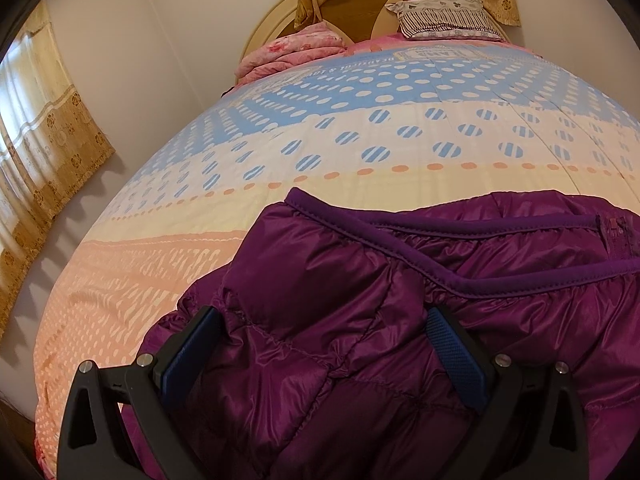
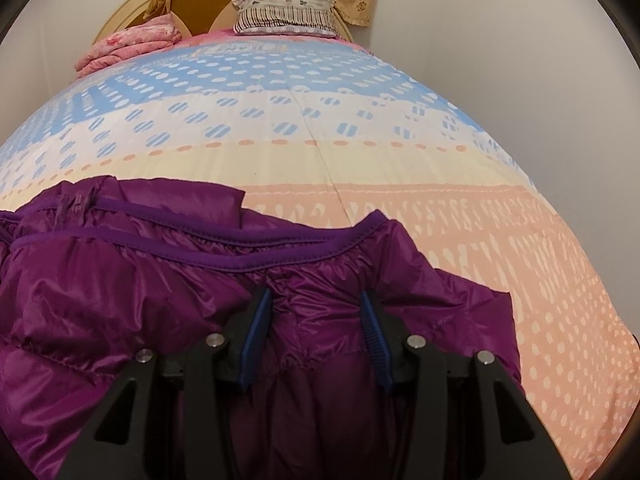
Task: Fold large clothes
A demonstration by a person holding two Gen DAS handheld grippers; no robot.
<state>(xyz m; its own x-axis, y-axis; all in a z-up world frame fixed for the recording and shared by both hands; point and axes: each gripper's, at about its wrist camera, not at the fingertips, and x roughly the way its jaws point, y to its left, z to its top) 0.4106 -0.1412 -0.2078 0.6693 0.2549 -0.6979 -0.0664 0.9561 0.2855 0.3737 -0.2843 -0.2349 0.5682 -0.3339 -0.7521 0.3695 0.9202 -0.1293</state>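
A shiny purple puffer jacket (image 1: 400, 300) lies crumpled at the near end of the bed, its darker purple trim (image 1: 400, 248) running across it. My left gripper (image 1: 320, 344) stands wide open over one puffy shoulder, whose fabric bulges up between its blue pads (image 1: 456, 352). The jacket (image 2: 120, 300) fills the lower left of the right wrist view. There my right gripper (image 2: 316, 320) is shut on a bunched fold of the jacket just below the trim (image 2: 280, 256), and creases run in between its pads (image 2: 256, 328).
The bed's quilt (image 1: 360, 140) has blue, cream and peach dotted bands and stretches away from the jacket. A pink folded blanket (image 1: 296, 48) and a striped pillow (image 1: 444, 16) lie by the round headboard. Gold curtains (image 1: 44, 128) hang at the left wall.
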